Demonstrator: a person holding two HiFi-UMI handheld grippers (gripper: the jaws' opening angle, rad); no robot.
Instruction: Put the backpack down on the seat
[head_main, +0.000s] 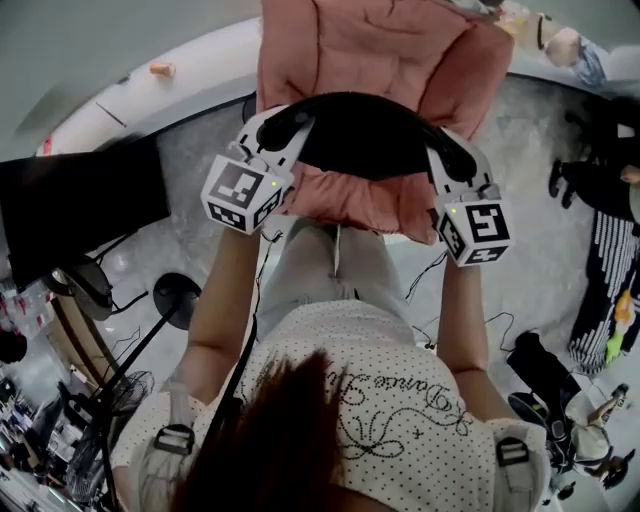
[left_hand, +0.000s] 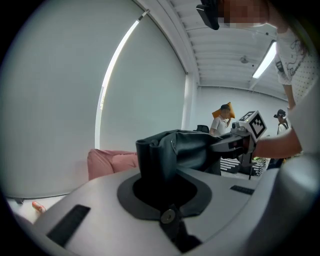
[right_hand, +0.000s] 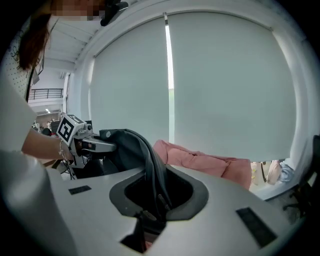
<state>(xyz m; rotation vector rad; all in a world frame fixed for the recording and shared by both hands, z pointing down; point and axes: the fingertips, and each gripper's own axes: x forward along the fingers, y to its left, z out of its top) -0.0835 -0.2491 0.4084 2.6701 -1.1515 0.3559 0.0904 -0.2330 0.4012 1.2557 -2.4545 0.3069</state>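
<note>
Jaws of the left gripper (left_hand: 159, 175) and right gripper (right_hand: 155, 192) each pinch narrowly on a fold of the black, smooth, soft-sided backpack (head_main: 360, 135). It is slung between them over the pink, padded, puffy seat (head_main: 370, 50).

Pink padded seat (head_main: 370, 50), grey speckled floor (head_main: 200, 220) below it, thin black cables (head_main: 428, 272) and a round black stand base (head_main: 178, 297) lying on the floor
</note>
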